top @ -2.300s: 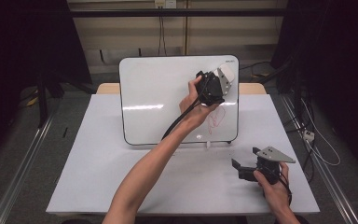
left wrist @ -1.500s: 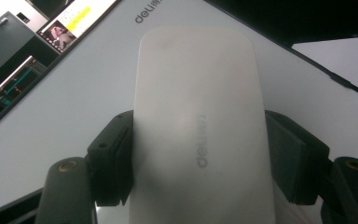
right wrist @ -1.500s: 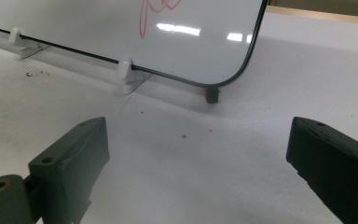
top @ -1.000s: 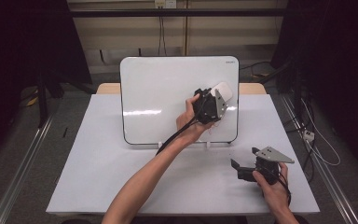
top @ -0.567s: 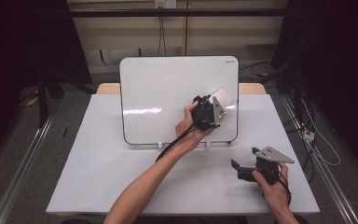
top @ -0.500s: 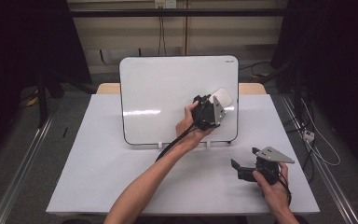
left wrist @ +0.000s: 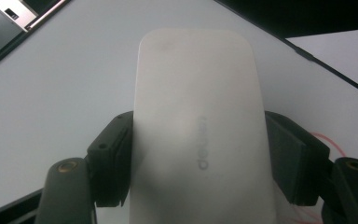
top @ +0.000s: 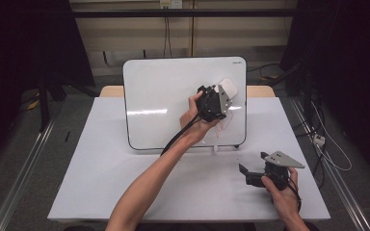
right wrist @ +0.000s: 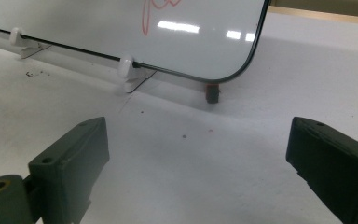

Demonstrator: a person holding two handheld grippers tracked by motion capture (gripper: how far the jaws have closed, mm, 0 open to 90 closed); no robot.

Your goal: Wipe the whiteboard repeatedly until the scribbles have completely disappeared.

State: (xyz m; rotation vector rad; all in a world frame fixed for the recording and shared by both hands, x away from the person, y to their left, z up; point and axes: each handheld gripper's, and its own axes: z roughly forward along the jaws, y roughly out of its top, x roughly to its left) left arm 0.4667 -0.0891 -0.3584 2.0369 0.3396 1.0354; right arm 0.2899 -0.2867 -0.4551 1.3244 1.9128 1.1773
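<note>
Against whiteboard (top: 173, 96), white eraser (left wrist: 200, 135) embossed "deli" clamped by left gripper (left wrist: 200, 168); red scribble (right wrist: 156, 11) seen. Right gripper (right wrist: 196, 154) held wide open, nothing gripped.

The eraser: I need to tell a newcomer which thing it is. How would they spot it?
Find the whiteboard propped upright at the table's far side. Near its right edge the left tool is shut on a rounded white block, the eraser, plain white above red scribbles.
</note>
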